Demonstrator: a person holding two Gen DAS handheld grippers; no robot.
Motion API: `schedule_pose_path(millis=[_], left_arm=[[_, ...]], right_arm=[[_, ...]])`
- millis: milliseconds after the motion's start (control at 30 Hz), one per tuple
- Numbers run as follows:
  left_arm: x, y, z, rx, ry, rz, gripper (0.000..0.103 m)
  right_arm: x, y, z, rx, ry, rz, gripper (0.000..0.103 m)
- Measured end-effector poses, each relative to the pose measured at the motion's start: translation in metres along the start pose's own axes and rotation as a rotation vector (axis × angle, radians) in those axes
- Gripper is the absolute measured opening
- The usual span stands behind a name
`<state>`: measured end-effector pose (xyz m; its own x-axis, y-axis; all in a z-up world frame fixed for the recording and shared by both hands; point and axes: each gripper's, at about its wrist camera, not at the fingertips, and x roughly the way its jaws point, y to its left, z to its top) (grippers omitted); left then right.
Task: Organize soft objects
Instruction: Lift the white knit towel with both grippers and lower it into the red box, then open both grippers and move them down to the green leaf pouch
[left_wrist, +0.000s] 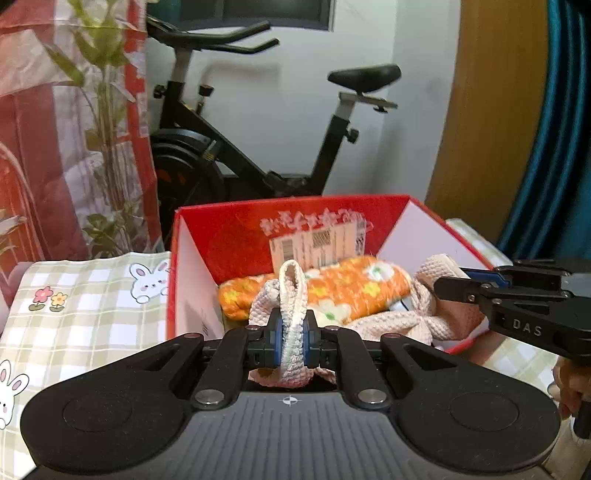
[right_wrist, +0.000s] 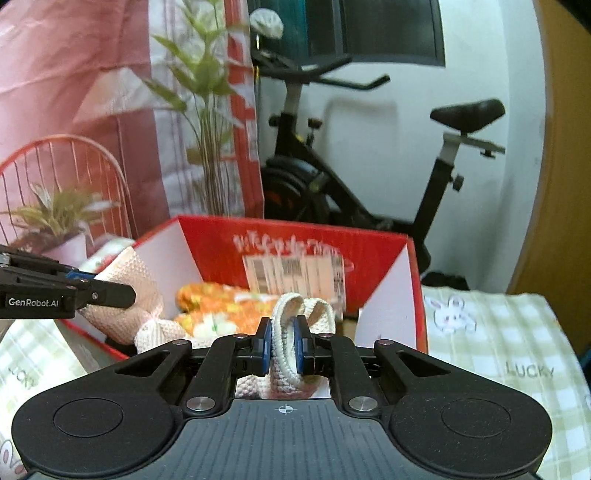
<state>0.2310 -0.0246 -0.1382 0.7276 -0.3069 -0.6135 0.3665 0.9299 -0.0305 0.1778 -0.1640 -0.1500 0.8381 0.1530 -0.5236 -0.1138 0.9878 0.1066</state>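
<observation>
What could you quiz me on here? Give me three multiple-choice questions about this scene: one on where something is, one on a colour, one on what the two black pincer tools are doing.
1. Where does the folded orange towel with the flower print lie?
A. on the checked tablecloth
B. inside the open red cardboard box
C. on the bike saddle

2. What colour is the knitted waffle-weave cloth held by both tools?
A. pale pink
B. dark blue
C. green

3. What state is the left gripper in?
A. wide open, empty
B. shut on an edge of the cloth
C. shut on the box wall

Answers: 1 B, the towel rests between the box walls. 2 A, its weave shows pale pink in both views. 3 B, a fold of cloth is pinched between its blue pads; the right gripper pinches another edge likewise.
</observation>
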Motion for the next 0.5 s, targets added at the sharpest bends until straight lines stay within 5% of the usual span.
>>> schedule_pose_path(millis=[333, 400, 500], left_arm=[[-0.001, 0.002, -0.004, 0.022, 0.014, 0.007, 0.013], [-0.003, -0.002, -0.002, 0.021, 0.010, 0.012, 0.019], [-0.010, -0.003, 0.001, 0.013, -0.017, 0.004, 0.055]], right_arm=[[0.004, 0.003, -0.008, 0.014, 0.022, -0.005, 0.014], [0.000, 0.000, -0.007, 0.007, 0.008, -0.014, 0.021], [-0.008, 0.000, -0.006, -0.012, -0.023, -0.040, 0.030]])
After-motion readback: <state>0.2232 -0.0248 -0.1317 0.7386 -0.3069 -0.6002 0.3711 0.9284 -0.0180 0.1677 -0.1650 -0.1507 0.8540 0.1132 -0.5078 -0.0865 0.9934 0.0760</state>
